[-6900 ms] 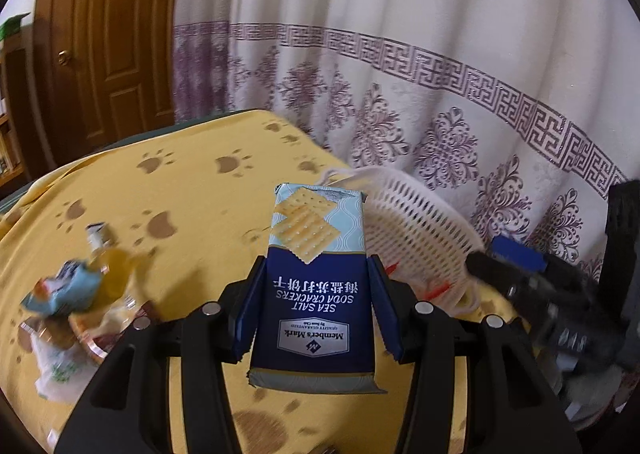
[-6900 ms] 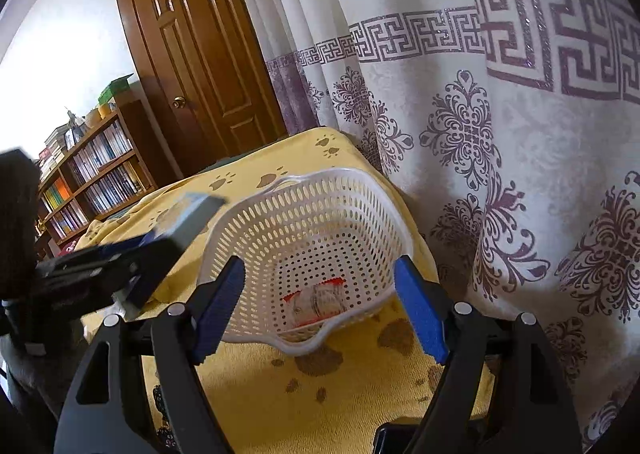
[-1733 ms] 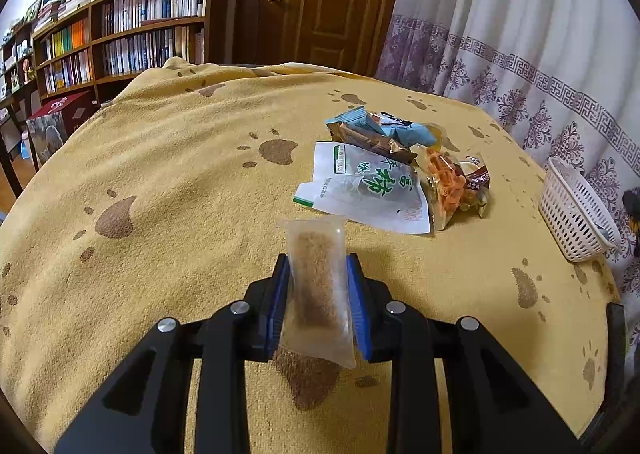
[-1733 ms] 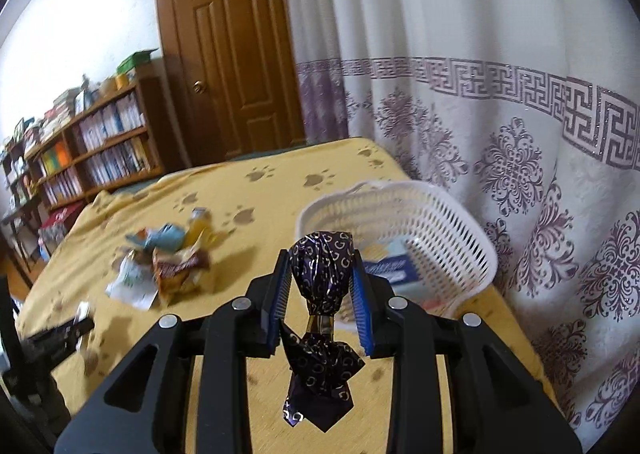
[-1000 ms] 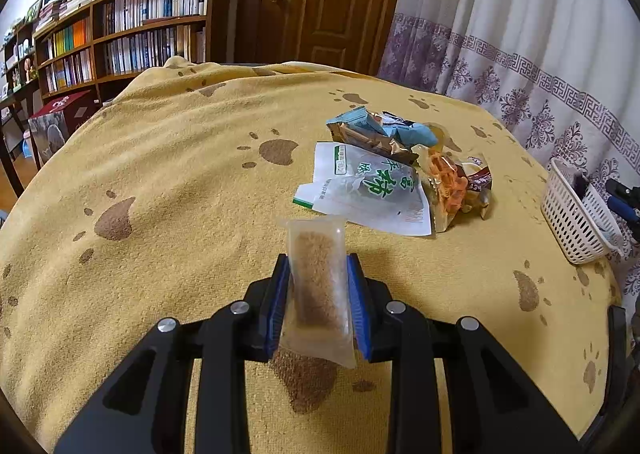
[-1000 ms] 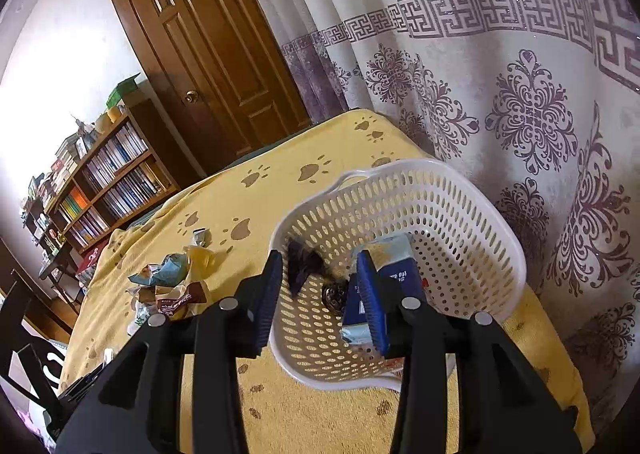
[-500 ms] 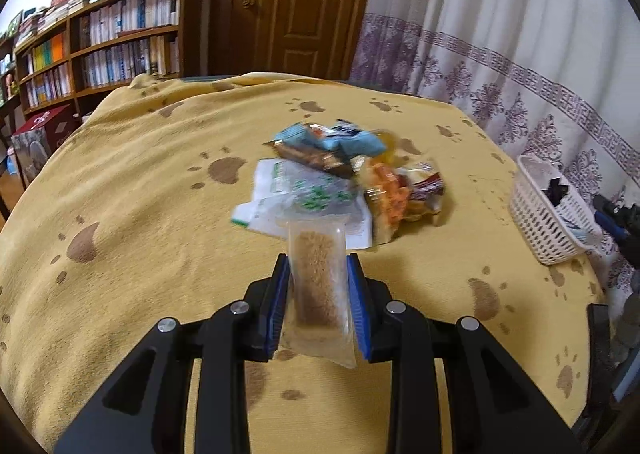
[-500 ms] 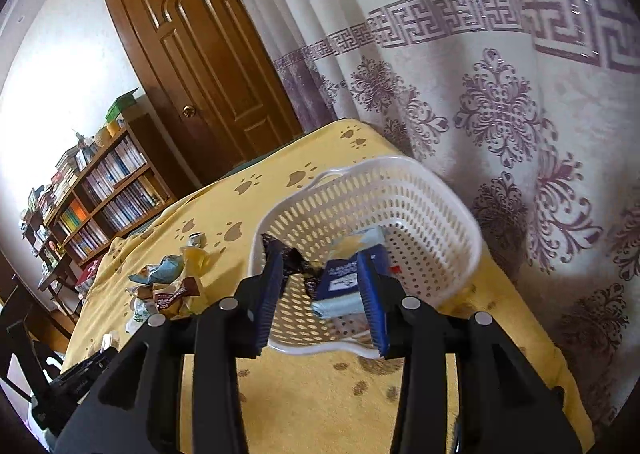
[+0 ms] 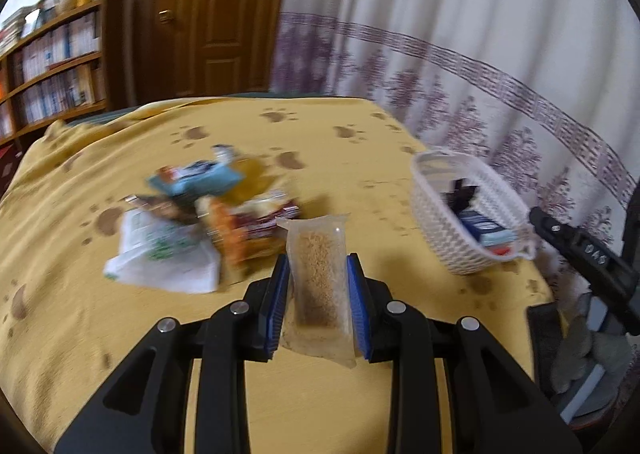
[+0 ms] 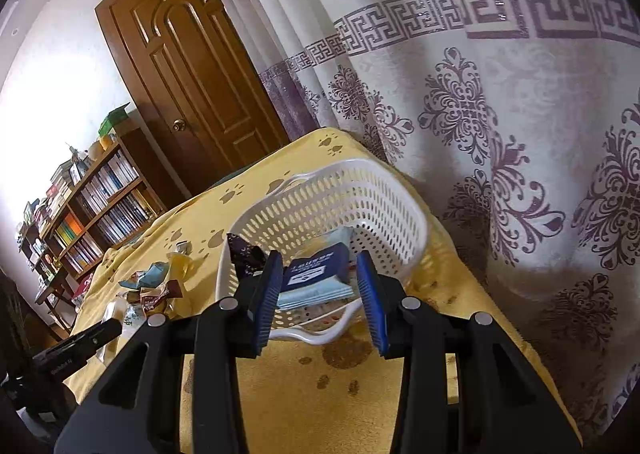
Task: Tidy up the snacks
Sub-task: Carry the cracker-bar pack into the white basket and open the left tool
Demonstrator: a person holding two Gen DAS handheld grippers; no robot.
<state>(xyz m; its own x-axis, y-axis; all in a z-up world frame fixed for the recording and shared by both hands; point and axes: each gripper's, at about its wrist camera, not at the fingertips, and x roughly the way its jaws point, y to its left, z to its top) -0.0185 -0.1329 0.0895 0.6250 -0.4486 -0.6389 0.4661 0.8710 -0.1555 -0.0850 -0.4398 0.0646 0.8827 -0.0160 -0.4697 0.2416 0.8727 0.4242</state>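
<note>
My left gripper [image 9: 316, 282] is shut on a clear packet with a brown crumbly bar [image 9: 318, 274], held upright above the yellow paw-print cloth [image 9: 320, 394]. Beyond it to the left lies a blurred pile of snack packets [image 9: 200, 213]. The white plastic basket [image 9: 444, 230] stands to the right, near the curtain. My right gripper [image 10: 319, 260] hovers just in front of the basket [image 10: 328, 169], open, with nothing between its pads. Inside the basket lie a navy soda cracker pack [image 10: 308, 294] and a dark purple wrapped sweet [image 10: 244, 254].
The patterned curtain [image 10: 500, 133] hangs close behind the basket at the table's edge. A wooden door [image 10: 192, 73] and a bookshelf [image 10: 92, 213] stand beyond the table. The snack pile [image 10: 156, 286] and my left gripper [image 10: 80, 342] show at the lower left of the right wrist view.
My left gripper has swung right and risen with the packet, bringing the snack pile and basket closer. The right gripper has drawn back a little from the basket, jaws unchanged.
</note>
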